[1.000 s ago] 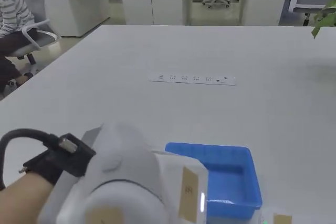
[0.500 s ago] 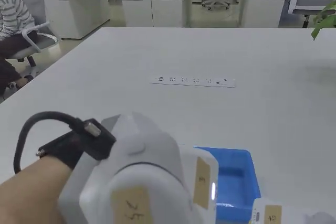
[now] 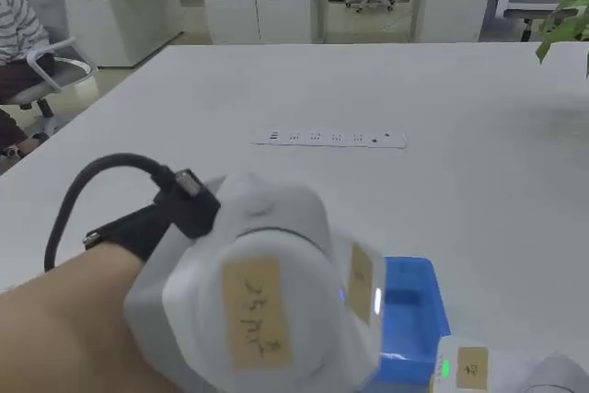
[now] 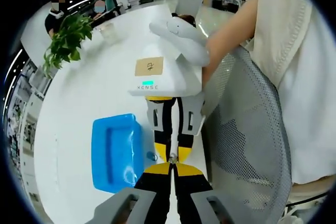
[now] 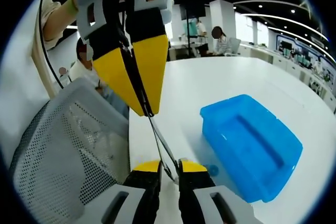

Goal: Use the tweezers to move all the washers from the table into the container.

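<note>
The thin metal tweezers (image 5: 159, 145) run between the two grippers, just off the table's edge. My left gripper (image 4: 171, 165) is shut on one end; in the right gripper view it (image 5: 144, 109) comes down from the top. My right gripper (image 5: 169, 168) is shut on the other end and faces the left one (image 4: 171, 153) tip to tip. The blue container (image 4: 118, 150) (image 5: 252, 145) (image 3: 416, 306) sits on the white table beside them. A small round piece (image 5: 212, 170) lies by its near corner. In the head view the left gripper's white body (image 3: 248, 306) hides the jaws.
A grey mesh chair back (image 4: 247, 145) (image 5: 68, 150) stands close to the table edge, under the grippers. A white power strip (image 3: 329, 138) lies mid-table. A potted plant (image 4: 65, 43) is at the far side. A person sits at the far left (image 3: 18, 34).
In the head view the left gripper has risen and shifted right, covering more of the blue container. The right gripper's labelled body has come in at the bottom right.
</note>
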Available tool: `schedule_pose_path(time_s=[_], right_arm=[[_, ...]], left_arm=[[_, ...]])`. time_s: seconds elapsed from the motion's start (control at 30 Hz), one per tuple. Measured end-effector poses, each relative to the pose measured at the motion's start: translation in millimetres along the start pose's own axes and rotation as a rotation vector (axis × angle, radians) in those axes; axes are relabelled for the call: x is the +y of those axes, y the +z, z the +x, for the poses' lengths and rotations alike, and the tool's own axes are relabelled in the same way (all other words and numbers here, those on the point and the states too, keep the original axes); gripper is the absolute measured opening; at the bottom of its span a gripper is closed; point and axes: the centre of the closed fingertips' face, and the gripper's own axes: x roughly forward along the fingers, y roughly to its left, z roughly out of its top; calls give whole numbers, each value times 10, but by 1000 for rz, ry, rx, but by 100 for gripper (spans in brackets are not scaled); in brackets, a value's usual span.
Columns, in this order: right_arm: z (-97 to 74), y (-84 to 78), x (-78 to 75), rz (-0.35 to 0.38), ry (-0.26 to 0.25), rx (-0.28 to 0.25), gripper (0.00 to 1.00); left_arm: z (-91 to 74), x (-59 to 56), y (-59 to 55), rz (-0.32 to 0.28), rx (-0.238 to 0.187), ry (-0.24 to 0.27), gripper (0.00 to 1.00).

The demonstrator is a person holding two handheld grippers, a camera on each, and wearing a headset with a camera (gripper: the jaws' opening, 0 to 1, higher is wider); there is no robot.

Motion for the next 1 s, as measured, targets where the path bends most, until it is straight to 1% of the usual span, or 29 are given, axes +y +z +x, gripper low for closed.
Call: schedule_pose_path(time_s=[0.07, 0.13, 0.23, 0.27, 0.3, 0.33, 0.37, 0.4, 0.43, 0.47, 0.5, 0.53, 0.6, 0.63, 0.7, 0.73, 0.77, 0.8, 0.83, 0.87, 0.97, 1.0], right_arm=[[-20, 96, -1, 5, 1, -28, 8], [-19, 131, 2, 0, 1, -36, 7], [9, 127, 8, -15, -2, -30, 5], [14, 113, 12, -42, -3, -26, 5], [13, 106, 6, -49, -11, -25, 4], [8, 103, 5, -49, -11, -23, 4], [2, 99, -1, -56, -15, -22, 4], [1, 97, -3, -57, -16, -23, 3], [-2, 95, -5, -48, -16, -26, 3], [-3, 96, -11, -41, -19, -29, 3], [-3, 95, -16, -29, -21, -32, 3], [-5, 95, -21, -24, -24, -33, 3], [-5, 97, -28, -12, -29, -38, 3], [-4, 100, -37, -1, -37, -41, 3], [-4, 101, -62, 31, -45, -51, 3], [-7, 101, -76, 51, -46, -56, 3], [-10, 102, -92, 70, -48, -62, 3], [-18, 103, -111, 100, -47, -71, 3], [-22, 102, -121, 108, -47, -73, 3], [-34, 98, -146, 132, -48, -80, 3], [-52, 83, -170, 207, -34, -94, 3], [-57, 92, -182, 224, -33, -113, 3]], left_arm=[[5, 10, 8, -1, -4, -6, 0], [17, 27, 28, -2, -14, -8, 0], [48, 34, 51, -14, -26, -9, 0], [66, 30, 53, -14, -26, -6, 0], [76, 31, 51, -8, -27, 1, 0], [83, 32, 58, -9, -33, 9, 0], [85, 54, 87, -22, -56, 29, 0], [87, 60, 138, -59, -99, 42, 0], [71, 56, 188, -107, -150, 46, 2], [57, 50, 204, -138, -174, 46, 5], [39, 67, 217, -164, -206, 68, 8], [26, 75, 222, -173, -227, 83, 11], [-1, 73, 184, -238, -264, 114, 14], [-19, 74, 167, -272, -296, 136, 16], [-43, 47, 148, -344, -346, 146, 20], [-61, 43, 135, -397, -390, 165, 22], [-75, 40, 128, -430, -423, 179, 27], [-83, 15, 104, -490, -463, 184, 30], [-86, -1, 76, -534, -486, 188, 33], [-86, -16, 36, -579, -516, 198, 37], [-80, -44, -60, -685, -565, 216, 49], [-83, -51, -101, -724, -587, 233, 51]])
